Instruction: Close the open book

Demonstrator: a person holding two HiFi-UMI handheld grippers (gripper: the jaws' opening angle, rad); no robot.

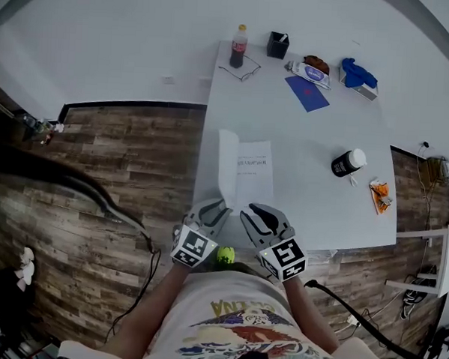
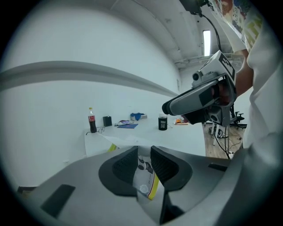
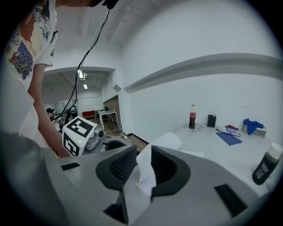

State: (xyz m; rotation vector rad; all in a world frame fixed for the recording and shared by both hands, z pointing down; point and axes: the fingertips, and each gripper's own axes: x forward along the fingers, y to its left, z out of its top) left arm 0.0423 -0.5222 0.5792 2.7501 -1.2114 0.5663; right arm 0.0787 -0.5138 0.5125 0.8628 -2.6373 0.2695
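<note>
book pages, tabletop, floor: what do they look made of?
Open white-paged book: thin matte paper; its left leaf stands up and curls. White rectangular table: smooth, low-gloss, probably laminate or painted board, can't tell which. Brown plank floor: wood or wood-look laminate; grain and plank seams show.

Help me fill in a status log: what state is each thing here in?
book: open, left leaf raised.
left tool: shut on the book's raised leaf.
right tool: jaws narrowly apart at the book's near edge; grip unclear.
cola bottle: upright, capped.
black jar: upright, lid on.
glasses: arms unfolded.
</note>
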